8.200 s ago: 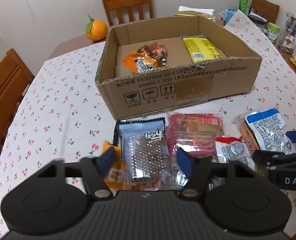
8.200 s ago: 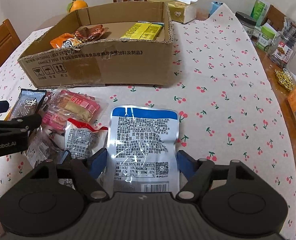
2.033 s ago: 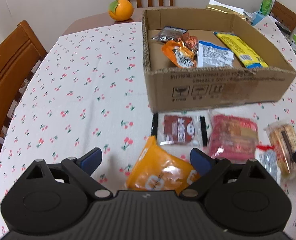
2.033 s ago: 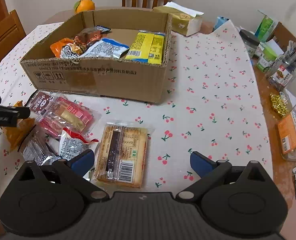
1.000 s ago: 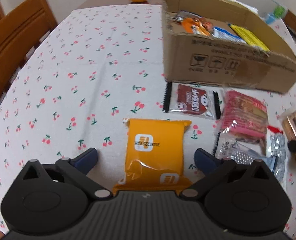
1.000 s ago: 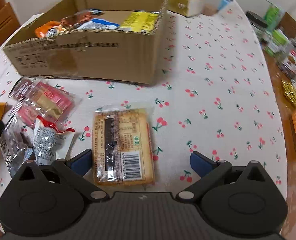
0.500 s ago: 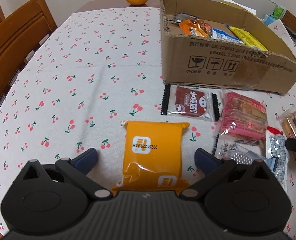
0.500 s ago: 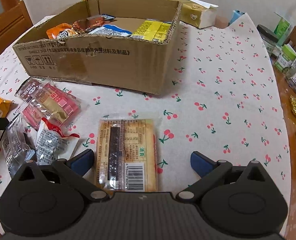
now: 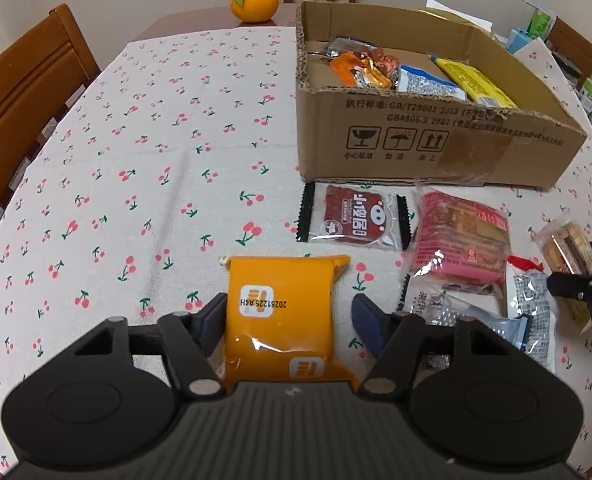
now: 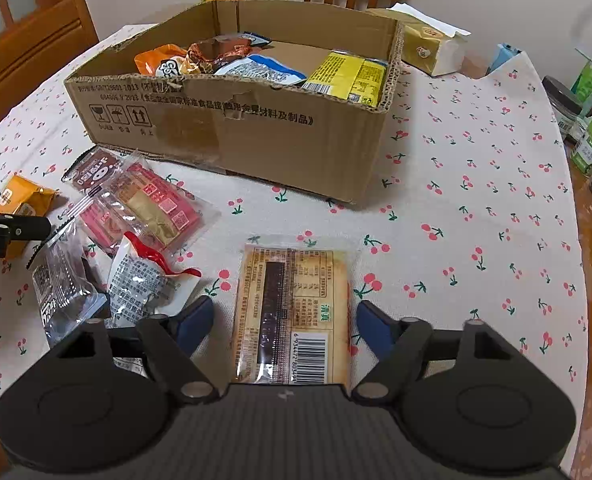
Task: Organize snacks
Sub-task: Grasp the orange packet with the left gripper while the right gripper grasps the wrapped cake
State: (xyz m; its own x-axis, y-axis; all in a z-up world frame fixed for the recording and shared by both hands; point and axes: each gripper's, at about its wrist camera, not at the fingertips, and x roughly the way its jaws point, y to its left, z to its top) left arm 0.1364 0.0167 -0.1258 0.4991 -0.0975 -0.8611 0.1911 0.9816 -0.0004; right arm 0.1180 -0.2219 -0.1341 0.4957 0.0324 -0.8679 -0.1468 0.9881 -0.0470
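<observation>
My left gripper [image 9: 290, 316] straddles an orange snack pack [image 9: 280, 312] lying on the tablecloth; its left pad touches the pack and the right pad stands a little off it. My right gripper [image 10: 284, 326] is open around a tan biscuit pack [image 10: 294, 312], with gaps on both sides. A cardboard box [image 9: 435, 140] holding several snacks stands beyond; it also shows in the right wrist view [image 10: 232, 128]. Loose on the table are a dark red pack [image 9: 353, 216], a pink pack [image 9: 461, 236] and silver packs [image 10: 136, 288].
An orange fruit [image 9: 254, 2] sits behind the box. Wooden chairs [image 9: 28, 92] stand at the left and far side. A tissue pack [image 10: 431, 46] and jars [image 10: 575, 108] crowd the right table edge. The cherry-print tablecloth [image 9: 156, 140] lies left of the box.
Both grippers have narrowed around their packs: the left onto the orange pack, the right around the biscuit pack. Both moved slightly forward.
</observation>
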